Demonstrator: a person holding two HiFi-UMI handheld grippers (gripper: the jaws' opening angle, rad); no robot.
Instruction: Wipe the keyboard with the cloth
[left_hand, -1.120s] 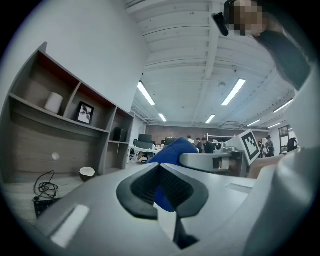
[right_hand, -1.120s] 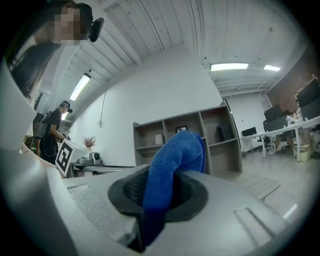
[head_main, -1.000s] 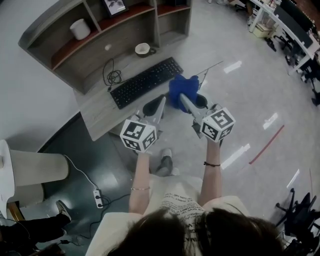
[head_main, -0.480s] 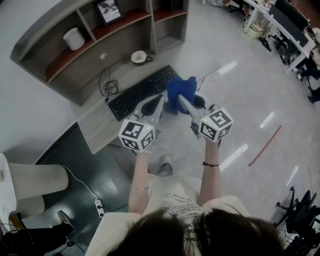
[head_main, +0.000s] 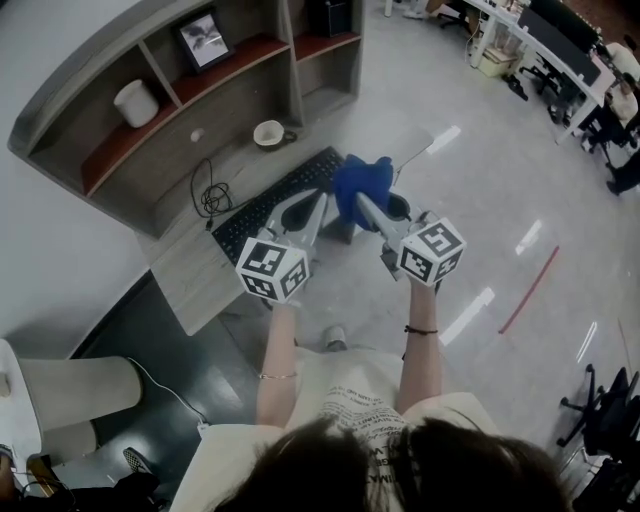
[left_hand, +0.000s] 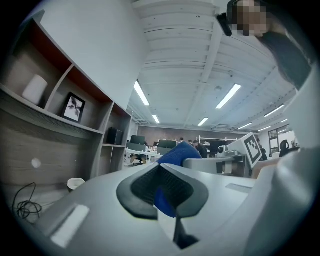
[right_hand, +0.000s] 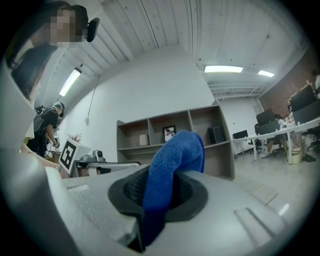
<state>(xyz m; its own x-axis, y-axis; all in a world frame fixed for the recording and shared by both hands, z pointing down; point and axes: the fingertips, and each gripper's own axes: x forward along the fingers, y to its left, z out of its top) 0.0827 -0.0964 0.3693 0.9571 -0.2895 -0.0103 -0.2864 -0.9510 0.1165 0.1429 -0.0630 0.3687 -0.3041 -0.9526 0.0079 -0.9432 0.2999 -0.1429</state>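
Blue cloth (head_main: 362, 183) hangs at the right end of the keyboard (head_main: 262, 205).
Shiny floor (head_main: 480, 200) spreads wide to the right of the table (head_main: 182, 258). The keyboard runs along the table's front edge, with a cable coil (head_main: 205, 195) and a cup (head_main: 268, 133) behind it. The right tool (head_main: 362, 203) pinches the cloth. The left tool (head_main: 320, 203), just beside it, has its jaws nearly together, a blue sliver between them.

Bright, even light from ceiling strips (left_hand: 227, 97); I see glare streaks on the floor (head_main: 468, 313), fisheye bending and dark corners in both gripper views.
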